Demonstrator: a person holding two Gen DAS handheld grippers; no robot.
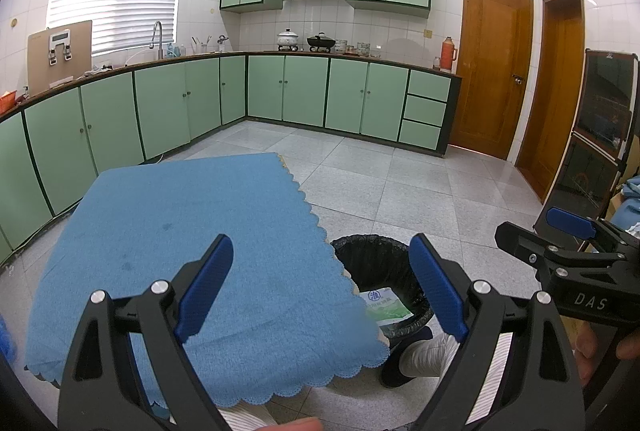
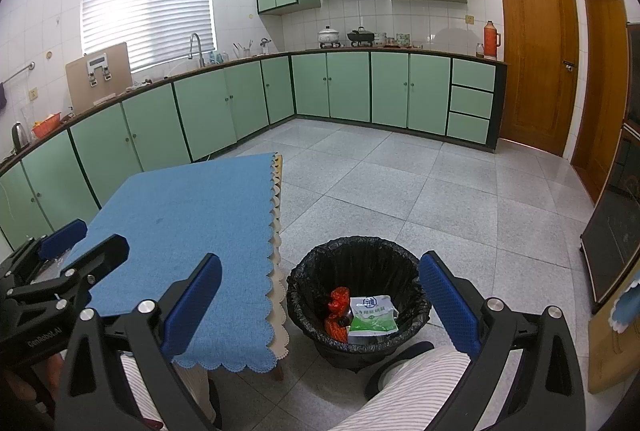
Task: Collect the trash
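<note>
Both claws stand wide and empty: left gripper [image 1: 322, 287] over the table's near edge, right gripper [image 2: 320, 305] above the bin.

Trash sits inside the bin [image 2: 416, 305] on the floor, at 3 o'clock from the table [image 2: 188, 215]: a white-and-green packet [image 2: 374, 315] and a crinkled red wrapper [image 2: 337, 313] touching it at 9 o'clock.

Risks, as judged: the thin black liner could snag on a fingertip if you reach in; the blue cloth, felt-like with a scalloped hem, could drag if a claw catches it. Your striped-trousered knee [image 2: 420, 383] is just beside the bin; a nudge may tip it.

No trash visible on the cloth.
</note>
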